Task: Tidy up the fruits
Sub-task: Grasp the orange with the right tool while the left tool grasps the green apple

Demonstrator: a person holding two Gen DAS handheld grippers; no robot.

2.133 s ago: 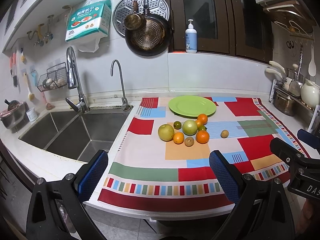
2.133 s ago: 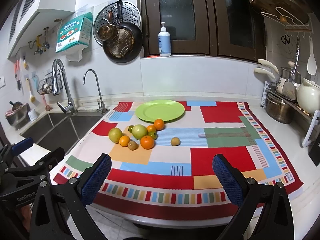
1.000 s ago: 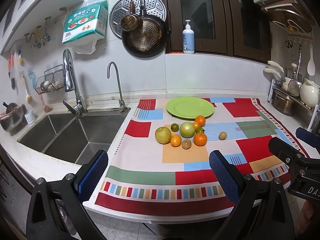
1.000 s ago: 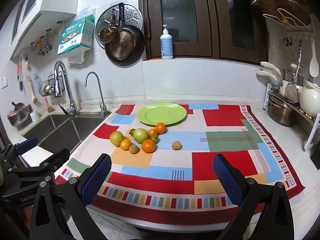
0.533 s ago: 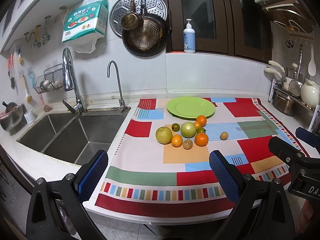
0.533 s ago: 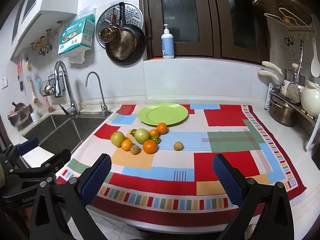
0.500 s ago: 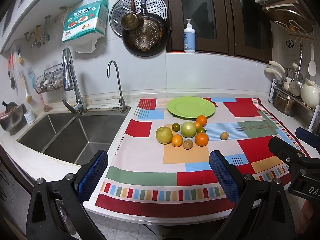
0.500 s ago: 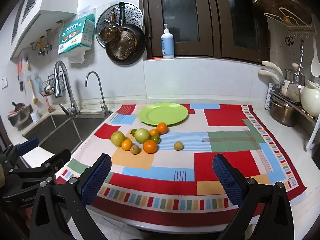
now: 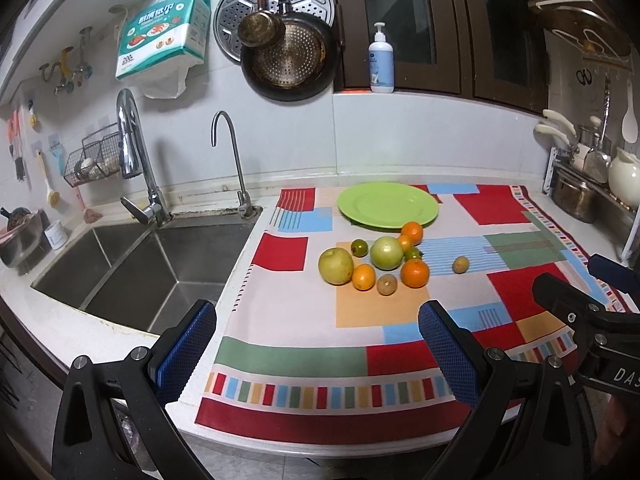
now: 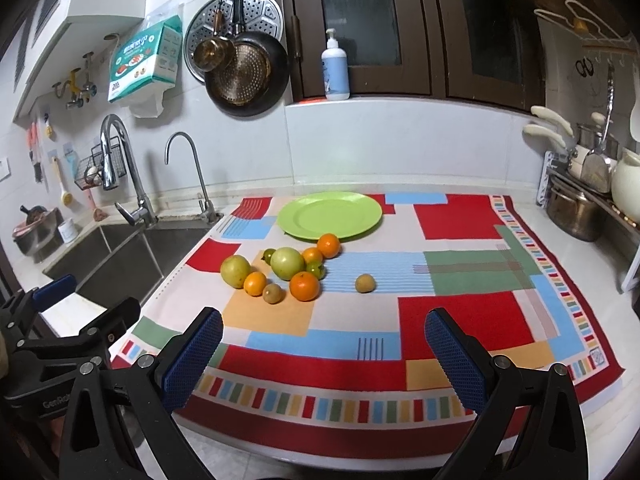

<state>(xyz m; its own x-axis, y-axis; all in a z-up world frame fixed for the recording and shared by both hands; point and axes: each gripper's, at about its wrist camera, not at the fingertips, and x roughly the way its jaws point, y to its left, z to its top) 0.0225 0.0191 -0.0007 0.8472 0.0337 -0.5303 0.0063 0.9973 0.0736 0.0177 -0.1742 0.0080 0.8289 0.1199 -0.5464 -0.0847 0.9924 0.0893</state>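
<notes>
A green plate (image 9: 387,205) (image 10: 329,214) lies bare at the back of a patchwork cloth (image 9: 288,308) (image 10: 472,320). In front of it sits a cluster of fruit: a yellow-green apple (image 9: 335,266) (image 10: 235,271), a pale green apple (image 9: 386,253) (image 10: 287,263), several oranges (image 9: 415,273) (image 10: 304,285), small green fruits and a brown one (image 9: 387,284). One brown fruit (image 9: 460,265) (image 10: 365,283) lies apart to the right. My left gripper (image 9: 316,352) and right gripper (image 10: 322,354) both hover open over the cloth's front edge, holding nothing.
A steel sink (image 9: 132,268) with two taps lies left of the cloth. Pans (image 9: 290,60) hang on the wall, with a soap bottle (image 9: 381,66) on the ledge. Pots and a kettle (image 10: 624,184) stand on a rack at the right.
Both views have shifted only slightly; the grippers stay open near the front edge of the counter. The fruit and plate have not moved.
</notes>
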